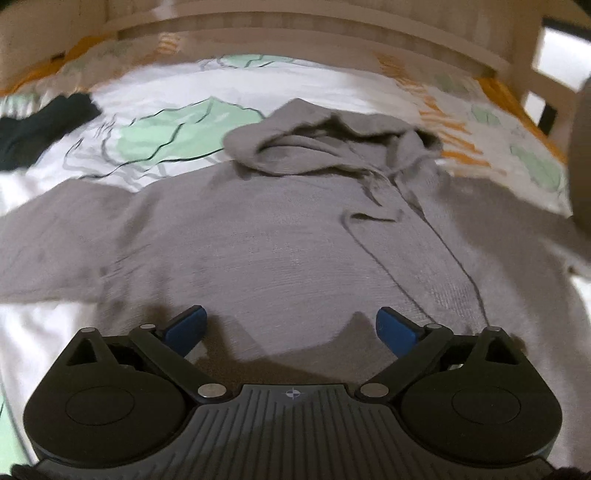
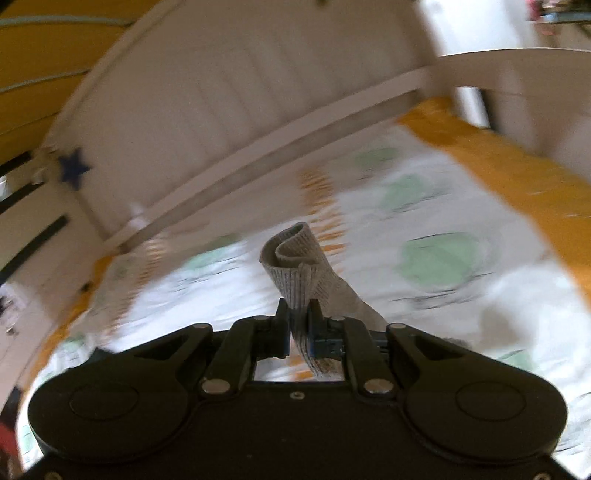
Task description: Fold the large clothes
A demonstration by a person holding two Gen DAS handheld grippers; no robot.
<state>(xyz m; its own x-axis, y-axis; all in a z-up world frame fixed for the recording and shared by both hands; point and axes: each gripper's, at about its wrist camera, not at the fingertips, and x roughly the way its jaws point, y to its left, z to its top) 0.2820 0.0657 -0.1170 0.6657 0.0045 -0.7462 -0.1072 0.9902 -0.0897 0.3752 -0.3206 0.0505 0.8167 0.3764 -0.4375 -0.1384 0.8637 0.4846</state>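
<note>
A grey knit hoodie [image 1: 280,236] lies spread flat on the bed, hood [image 1: 325,140] toward the far headboard, one sleeve [image 1: 48,243] stretched out to the left. My left gripper [image 1: 291,326] is open and empty, hovering low over the hoodie's lower body. My right gripper [image 2: 298,325] is shut on the ribbed cuff [image 2: 295,266] of the hoodie's right sleeve and holds it lifted above the bed. That lifted sleeve shows as a grey blur at the right edge of the left wrist view [image 1: 580,147].
The bed cover [image 1: 155,110] is white with green and orange print. A dark garment [image 1: 33,125] lies at the far left. A white wooden headboard [image 1: 295,33] runs along the far side; it also shows in the right wrist view [image 2: 207,122].
</note>
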